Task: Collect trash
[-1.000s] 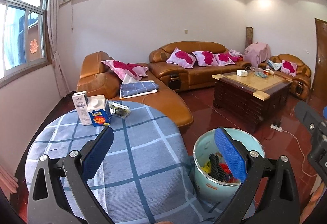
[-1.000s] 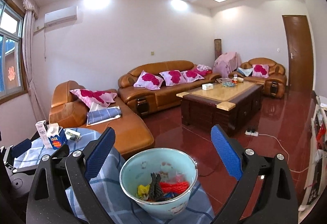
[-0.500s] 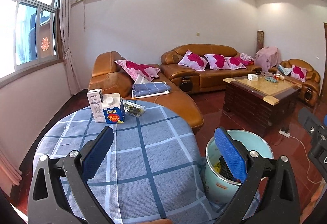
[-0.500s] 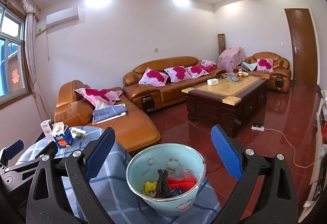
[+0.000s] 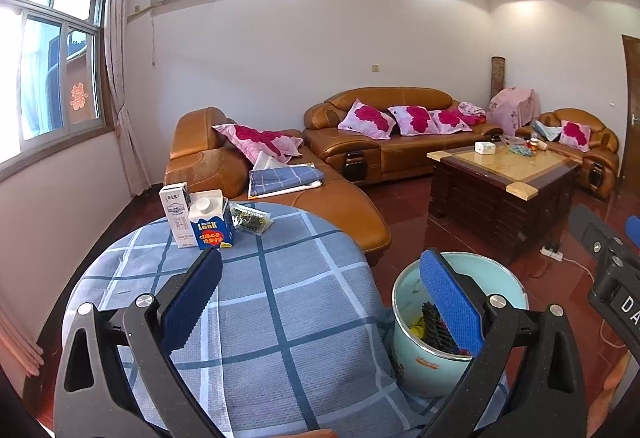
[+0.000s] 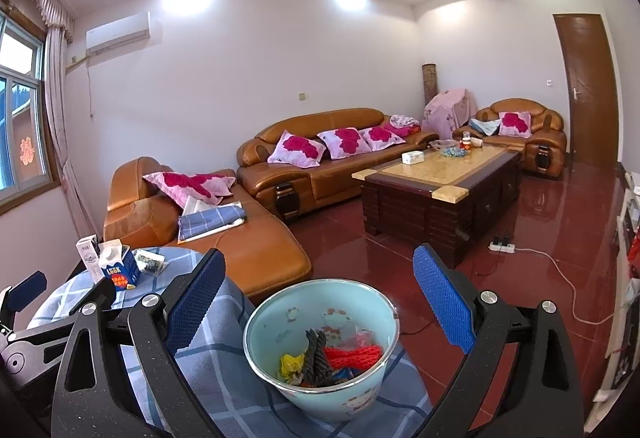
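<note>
Three bits of trash left at far edge of round table (image 5: 280, 318) w/ blue checked cloth: white carton (image 5: 176, 216) upright at the back left, blue carton (image 5: 211, 224) w/ white screw cap touching it on the right, clear snack wrapper (image 5: 251, 219) lying flat just beside blue one, toward the sofa. Pale blue bucket (image 6: 320, 350) at near right edge of table, already holding red mesh, a black ribbed piece, yellow scrap — well apart from the cartons. Left gripper (image 5: 320, 302) spread wide, nothing between pads, hovering above cloth w/ cartons ahead and to the left. Right gripper (image 6: 316, 298) also wide open and empty, hanging over bucket. Handling, as a guess: cartons prob. empty, so light, thin-walled, easy to tip or crush; best pinched across the flat side faces mid-height, not at gabled top or cap — a gentle squeeze should do. Can't tell whether any liquid left inside, so better kept upright till over bucket. Wrapper soft, crinkly, likely slippery film; hard to get under when flat, so best nipped at a raised crimped end or corner. White carton half hidden behind blue one from this side — blue one or wrapper looks like easier first grab for left side.
</note>
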The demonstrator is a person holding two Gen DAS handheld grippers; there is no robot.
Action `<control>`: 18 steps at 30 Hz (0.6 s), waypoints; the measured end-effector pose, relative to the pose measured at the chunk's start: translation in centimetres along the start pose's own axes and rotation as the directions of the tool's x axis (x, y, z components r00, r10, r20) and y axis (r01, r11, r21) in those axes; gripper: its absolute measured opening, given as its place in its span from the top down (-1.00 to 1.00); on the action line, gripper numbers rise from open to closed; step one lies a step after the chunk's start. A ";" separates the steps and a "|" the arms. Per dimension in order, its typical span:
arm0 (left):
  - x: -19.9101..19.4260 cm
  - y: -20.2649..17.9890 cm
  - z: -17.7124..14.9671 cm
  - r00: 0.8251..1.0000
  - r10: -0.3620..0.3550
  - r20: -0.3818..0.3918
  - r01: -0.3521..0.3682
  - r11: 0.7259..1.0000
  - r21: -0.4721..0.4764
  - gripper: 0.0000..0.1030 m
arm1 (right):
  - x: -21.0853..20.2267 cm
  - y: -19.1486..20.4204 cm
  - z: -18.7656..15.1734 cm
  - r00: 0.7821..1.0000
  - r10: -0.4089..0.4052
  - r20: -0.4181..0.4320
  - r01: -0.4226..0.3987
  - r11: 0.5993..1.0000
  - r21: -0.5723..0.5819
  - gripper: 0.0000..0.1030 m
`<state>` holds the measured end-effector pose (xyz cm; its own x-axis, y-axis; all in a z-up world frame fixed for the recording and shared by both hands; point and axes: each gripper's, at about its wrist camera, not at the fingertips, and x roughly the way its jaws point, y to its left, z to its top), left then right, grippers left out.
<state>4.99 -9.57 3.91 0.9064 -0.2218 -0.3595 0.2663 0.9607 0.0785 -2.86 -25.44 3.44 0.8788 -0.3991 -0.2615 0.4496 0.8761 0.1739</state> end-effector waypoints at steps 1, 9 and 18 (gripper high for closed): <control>0.0 0.0 0.0 1.000 -0.003 0.001 0.003 1.000 0.000 -0.89 | 0.0 0.0 -0.1 1.000 -0.001 0.000 0.001 1.000 0.001 -0.81; 0.2 0.0 0.0 1.000 0.001 -0.010 -0.001 1.000 -0.005 -0.89 | -0.1 -0.2 -0.1 1.000 -0.004 0.001 0.004 1.000 0.000 -0.81; 0.1 -0.2 0.0 1.000 0.009 -0.002 -0.009 1.000 0.000 -0.89 | -0.2 -0.3 -0.2 1.000 -0.006 0.001 0.006 1.000 0.003 -0.81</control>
<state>5.01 -9.80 3.88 0.9080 -0.2124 -0.3611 0.2579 0.9627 0.0823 -3.22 -25.62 3.29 0.8763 -0.4046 -0.2614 0.4553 0.8730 0.1750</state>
